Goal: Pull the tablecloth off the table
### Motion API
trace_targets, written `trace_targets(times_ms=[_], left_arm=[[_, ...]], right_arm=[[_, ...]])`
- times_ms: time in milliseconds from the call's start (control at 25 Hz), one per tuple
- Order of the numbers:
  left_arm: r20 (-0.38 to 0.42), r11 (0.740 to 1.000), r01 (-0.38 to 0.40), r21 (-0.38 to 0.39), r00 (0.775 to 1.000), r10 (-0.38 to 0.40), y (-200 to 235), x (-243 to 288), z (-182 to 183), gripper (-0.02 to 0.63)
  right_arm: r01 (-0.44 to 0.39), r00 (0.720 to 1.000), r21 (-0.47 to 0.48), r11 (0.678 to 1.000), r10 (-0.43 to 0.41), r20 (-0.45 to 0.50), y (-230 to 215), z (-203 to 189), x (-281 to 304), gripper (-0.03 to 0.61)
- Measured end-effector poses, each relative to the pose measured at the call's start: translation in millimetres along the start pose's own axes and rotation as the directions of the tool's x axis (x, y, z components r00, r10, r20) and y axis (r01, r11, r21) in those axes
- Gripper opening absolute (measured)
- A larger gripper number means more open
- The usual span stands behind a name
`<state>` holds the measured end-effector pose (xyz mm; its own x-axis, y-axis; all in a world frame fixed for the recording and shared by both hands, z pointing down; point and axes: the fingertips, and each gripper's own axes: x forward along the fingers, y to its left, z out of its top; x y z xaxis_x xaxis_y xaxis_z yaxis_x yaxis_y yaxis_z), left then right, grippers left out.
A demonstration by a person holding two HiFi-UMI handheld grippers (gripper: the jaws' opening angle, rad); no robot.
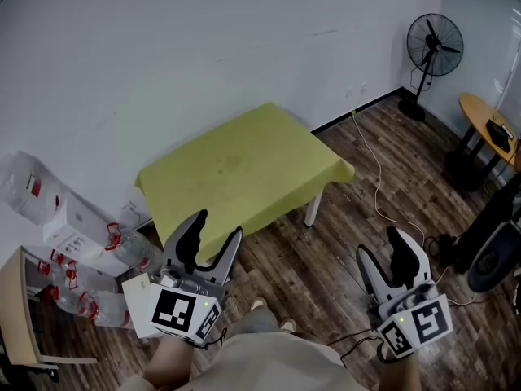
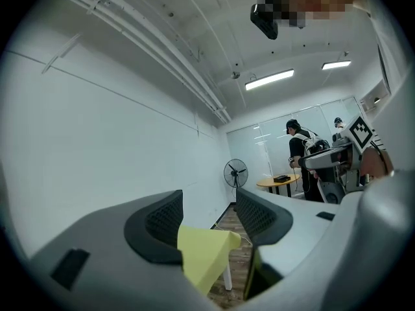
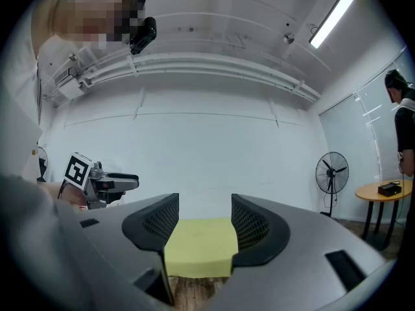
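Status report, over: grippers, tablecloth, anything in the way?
Left gripper and right gripper open, empty, short of the table. Yellow tablecloth spread over it, untouched. Only wood floor between; water bottles off left.

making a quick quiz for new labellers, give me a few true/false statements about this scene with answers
1. The yellow tablecloth covers the table. True.
2. The left gripper is clamped on the tablecloth. False: it is open and empty, short of the table.
3. The right gripper is open. True.
4. The fan stands on the table. False: it stands on the floor in the corner.
5. Plastic bottles lie by the wall at the left. True.
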<state>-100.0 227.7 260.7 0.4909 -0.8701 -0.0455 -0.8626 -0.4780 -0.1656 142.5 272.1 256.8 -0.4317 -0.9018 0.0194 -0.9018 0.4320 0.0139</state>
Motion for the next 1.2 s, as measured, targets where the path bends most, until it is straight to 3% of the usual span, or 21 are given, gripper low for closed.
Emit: trace_targets(times_ms=[560,1200], left_arm=[[0.0,1.0,0.015,0.021,1.0,-0.015,27,60,-16,0.256],[-0.1,0.999,0.048,-0.006,0.994,-0.049,130,191,-77,0.256]], right_arm=[[0.0,0.999,-0.019,1.0,-0.001,-0.047,-29,-14,64,0.262],[0.014,0.987,0.012,1.0,-0.012,-0.161,-77,-53,232,0.268]])
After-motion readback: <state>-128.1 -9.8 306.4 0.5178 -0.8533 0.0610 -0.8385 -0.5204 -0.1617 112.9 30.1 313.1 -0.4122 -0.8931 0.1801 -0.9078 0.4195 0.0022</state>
